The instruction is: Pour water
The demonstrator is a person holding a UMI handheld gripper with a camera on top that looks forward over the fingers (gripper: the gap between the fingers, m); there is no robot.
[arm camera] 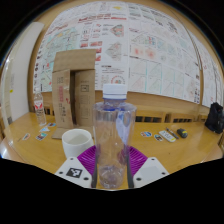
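Observation:
A clear plastic water bottle (112,130) with a white cap stands upright between my fingers, and both purple pads press on its lower sides. My gripper (111,168) is shut on the bottle, whose base sits low between the fingertips. A white cup (76,142) stands on the wooden table (180,150) just to the left of the bottle, close to my left finger (86,160).
A tall brown cardboard box (72,88) stands behind the cup. Small items, among them a remote-like object (166,134), lie to the right on the table. A dark bag (214,118) sits at the far right. Posters cover the wall behind.

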